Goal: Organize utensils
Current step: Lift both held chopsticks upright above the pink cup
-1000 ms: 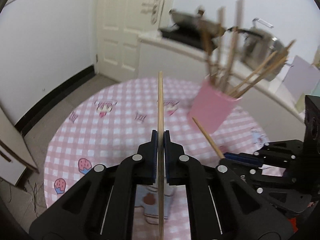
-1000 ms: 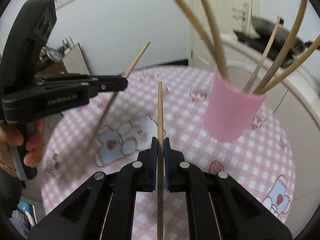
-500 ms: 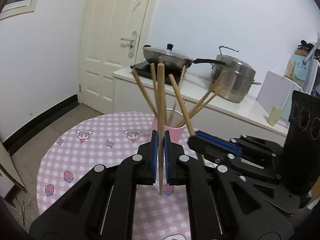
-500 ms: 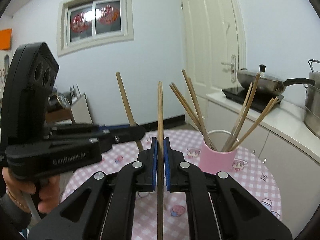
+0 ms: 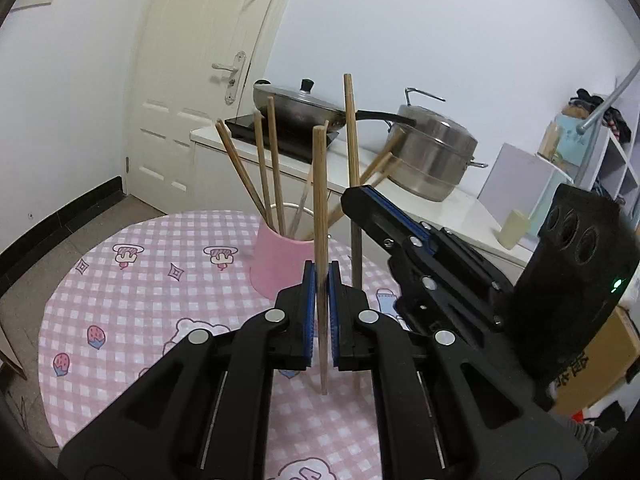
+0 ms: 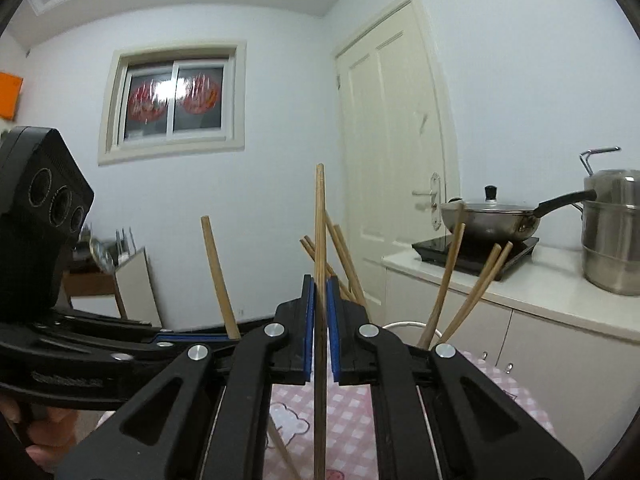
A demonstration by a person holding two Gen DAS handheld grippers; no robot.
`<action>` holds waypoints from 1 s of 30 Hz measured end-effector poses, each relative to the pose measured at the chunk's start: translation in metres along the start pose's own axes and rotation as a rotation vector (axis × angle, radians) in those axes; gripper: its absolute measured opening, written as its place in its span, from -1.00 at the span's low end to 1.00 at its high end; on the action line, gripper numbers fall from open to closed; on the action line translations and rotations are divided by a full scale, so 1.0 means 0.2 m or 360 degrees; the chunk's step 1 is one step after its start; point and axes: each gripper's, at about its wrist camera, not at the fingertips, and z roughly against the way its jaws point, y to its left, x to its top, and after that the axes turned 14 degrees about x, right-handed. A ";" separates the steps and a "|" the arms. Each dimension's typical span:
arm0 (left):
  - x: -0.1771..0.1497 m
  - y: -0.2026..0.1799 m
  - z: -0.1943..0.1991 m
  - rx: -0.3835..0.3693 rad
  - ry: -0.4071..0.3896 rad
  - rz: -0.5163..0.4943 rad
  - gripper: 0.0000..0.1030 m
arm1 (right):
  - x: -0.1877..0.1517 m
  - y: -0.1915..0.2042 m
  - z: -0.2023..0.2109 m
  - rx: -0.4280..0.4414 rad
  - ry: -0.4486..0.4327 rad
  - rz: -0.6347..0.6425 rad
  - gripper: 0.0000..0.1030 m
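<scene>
My left gripper (image 5: 320, 276) is shut on an upright wooden chopstick (image 5: 319, 184), just in front of the pink cup (image 5: 272, 260). Several chopsticks (image 5: 274, 168) lean in the cup. To the right, my right gripper (image 5: 356, 200) reaches in beside the cup, shut on a second chopstick (image 5: 349, 132). In the right wrist view my right gripper (image 6: 320, 284) clamps its chopstick (image 6: 320, 220) upright. The left gripper (image 6: 224, 338) comes in from the left with its chopstick (image 6: 216, 272). Only the cup's rim (image 6: 404, 324) shows behind my fingers.
The cup stands on a round table with a pink checked cloth (image 5: 140, 300). Behind it a white counter (image 5: 452, 208) carries a hob, a lidded wok (image 5: 296, 108) and a steel steamer pot (image 5: 432, 156). A door (image 5: 200, 80) is at the back left, a cardboard box (image 5: 600, 364) at the right.
Both grippers have risen and tipped upward with their chopsticks still clamped. The cup has shifted from the right to straight ahead, and the right wrist view now looks level across the room.
</scene>
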 end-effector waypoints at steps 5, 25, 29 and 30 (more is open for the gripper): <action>-0.02 -0.01 -0.02 0.0103 -0.0025 -0.0045 -0.88 | -0.11 -0.06 0.02 -0.0030 -0.0033 -0.0055 -0.90; 0.05 -0.05 0.00 0.0144 -0.0051 -0.0086 -0.87 | -0.08 -0.10 0.18 -0.0026 -0.0086 -0.0045 -0.90; 0.15 -0.06 0.04 0.0106 -0.0148 -0.0047 -0.87 | 0.04 -0.16 0.20 -0.0072 -0.0202 -0.0021 -0.90; 0.19 -0.07 0.05 0.0098 -0.0188 -0.0040 -0.87 | 0.08 -0.18 0.20 -0.0089 -0.0237 -0.0017 -0.90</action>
